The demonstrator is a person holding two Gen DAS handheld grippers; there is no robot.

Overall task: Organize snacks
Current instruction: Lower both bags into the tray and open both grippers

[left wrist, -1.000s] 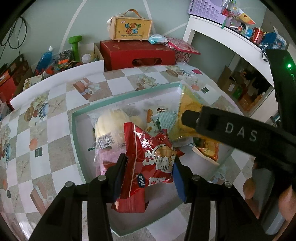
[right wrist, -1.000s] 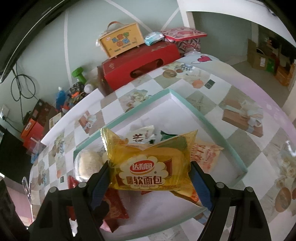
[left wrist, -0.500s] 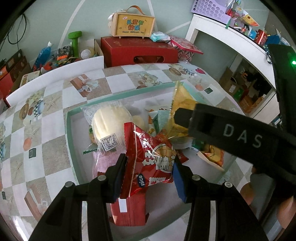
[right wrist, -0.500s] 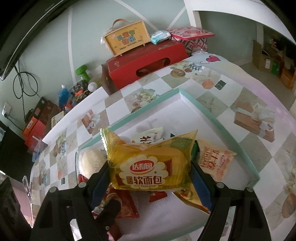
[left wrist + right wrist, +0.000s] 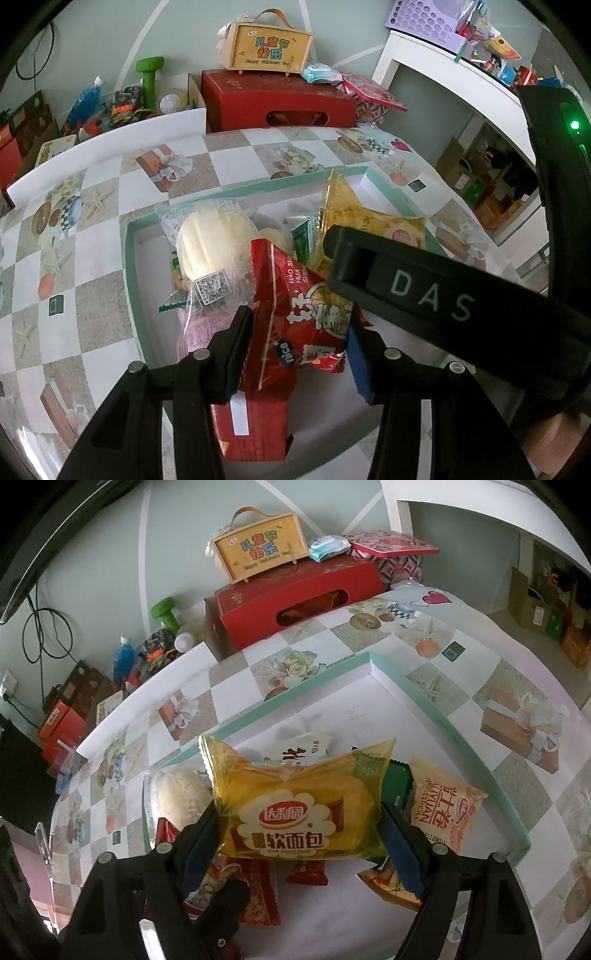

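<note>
Since a second ago both grippers have lifted a little and drawn back: the tray sits lower and farther off in both views, and the packets ride higher above the pile. Grips unchanged.

Near: left gripper (image 5: 295, 332), jaws clamped on the red snack packet (image 5: 299, 314), pads pinching its lower half across the width. Packet hangs clear above the tray's near edge, a second red packet (image 5: 255, 424) lying flat below it.

Right gripper (image 5: 299, 834), jaws clamped on the yellow bread packet (image 5: 299, 812), held across its long sides, above the middle of the tray. In the left view the same packet shows past the right gripper's finger.

Middle: teal-rimmed tray (image 5: 443, 716) on the checked tablecloth. Inside, toward the left edge, a clear-bagged bun (image 5: 214, 251); toward the right edge an orange-and-white packet (image 5: 443, 805); green packet (image 5: 397, 786) between it and the yellow one. Far half of the tray bare.

Far: red carton (image 5: 295, 598) at the table's far edge, yellow gift box (image 5: 258, 550) on top.

Handling, judged: both packets light, air-puffed, slick film. The bread is soft and will crush under a hard squeeze; pinch across the body, moderate force. Grip near a crimped seam risks sliding out. The red packet feels similar, contents possibly brittle.
</note>
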